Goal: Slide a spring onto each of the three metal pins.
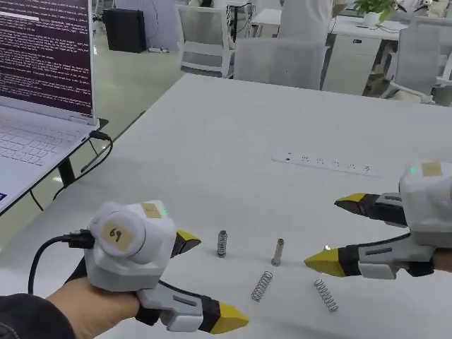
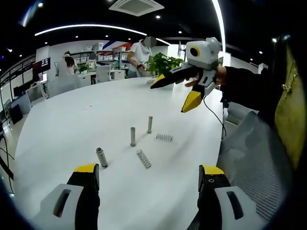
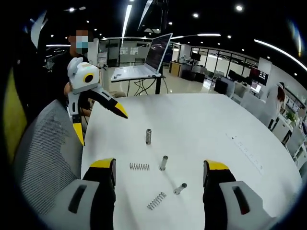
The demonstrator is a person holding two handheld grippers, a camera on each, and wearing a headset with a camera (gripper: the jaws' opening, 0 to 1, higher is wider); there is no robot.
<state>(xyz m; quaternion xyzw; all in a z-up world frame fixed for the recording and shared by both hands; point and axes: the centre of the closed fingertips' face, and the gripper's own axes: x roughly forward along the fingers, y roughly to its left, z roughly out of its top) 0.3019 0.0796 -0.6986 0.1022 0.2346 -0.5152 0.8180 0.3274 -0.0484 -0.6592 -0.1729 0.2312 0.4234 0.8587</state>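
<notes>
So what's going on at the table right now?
A person holds a yellow-tipped two-jaw gripper in each hand over the white table. The left gripper and the right gripper are both open and hold nothing. One short metal pin already carries a coiled steel spring. A nearer bare metal pin and a farther bare metal pin stand upright. One loose coil spring and a second loose coil spring lie flat on the table, not yet picked up.

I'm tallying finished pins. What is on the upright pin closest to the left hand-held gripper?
A spring sits around that pin, which stands on the white table. The coils cover its shaft; just the tip seems to show above them.
</notes>
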